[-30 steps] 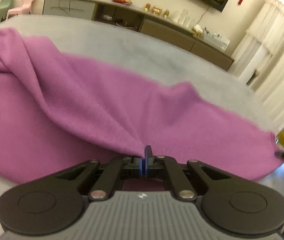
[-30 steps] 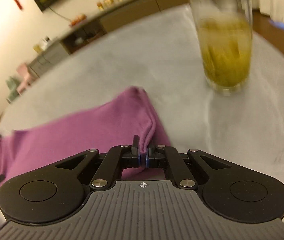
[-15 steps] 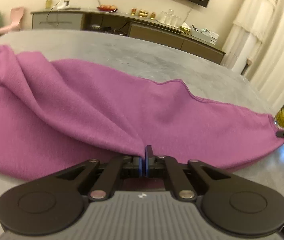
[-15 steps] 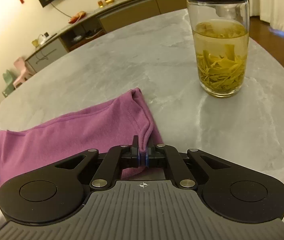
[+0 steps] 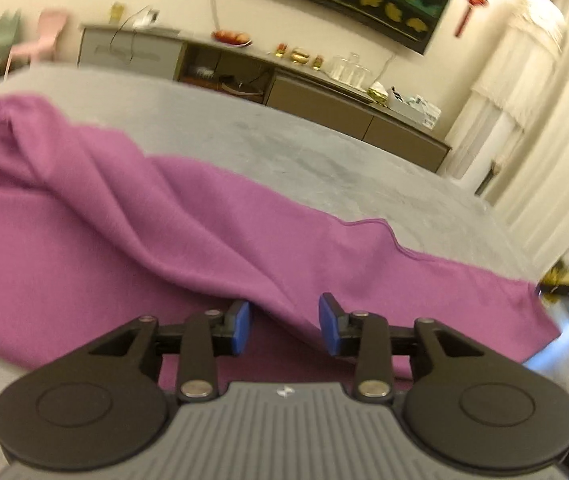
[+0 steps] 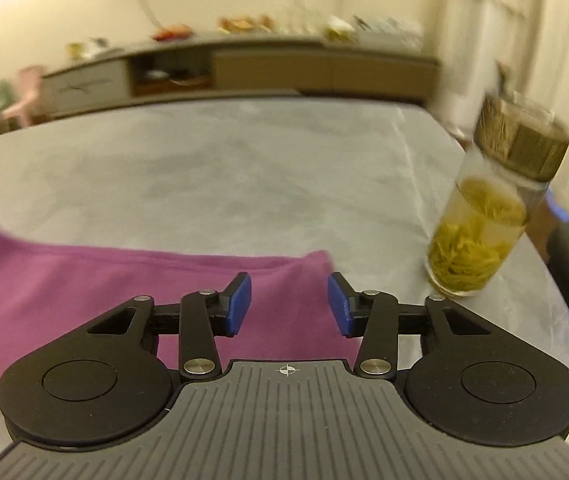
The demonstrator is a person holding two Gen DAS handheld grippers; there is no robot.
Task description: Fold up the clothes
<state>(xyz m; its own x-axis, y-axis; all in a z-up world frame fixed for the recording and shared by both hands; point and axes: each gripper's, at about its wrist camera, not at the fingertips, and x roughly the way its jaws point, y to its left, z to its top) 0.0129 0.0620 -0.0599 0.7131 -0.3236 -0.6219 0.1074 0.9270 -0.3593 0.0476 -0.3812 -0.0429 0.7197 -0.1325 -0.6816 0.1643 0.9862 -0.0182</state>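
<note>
A purple garment lies folded lengthwise across the grey marble table. In the left wrist view my left gripper has its jaws opening; a ridge of the cloth runs between the blue pads, which no longer press on it. In the right wrist view the garment's end lies under my right gripper, whose jaws are opening too, the cloth's corner lying loose between them. The right gripper's tip shows at the far right edge of the left wrist view, beyond the garment's end.
A glass tea jar with a brown lid stands on the table to the right of my right gripper, near the table's right edge. A long sideboard and curtains stand behind the table.
Both grippers were shut on the purple cloth and have let it go, jaws now apart. The right gripper has rolled and lifted, so the jar now sits at the right.
</note>
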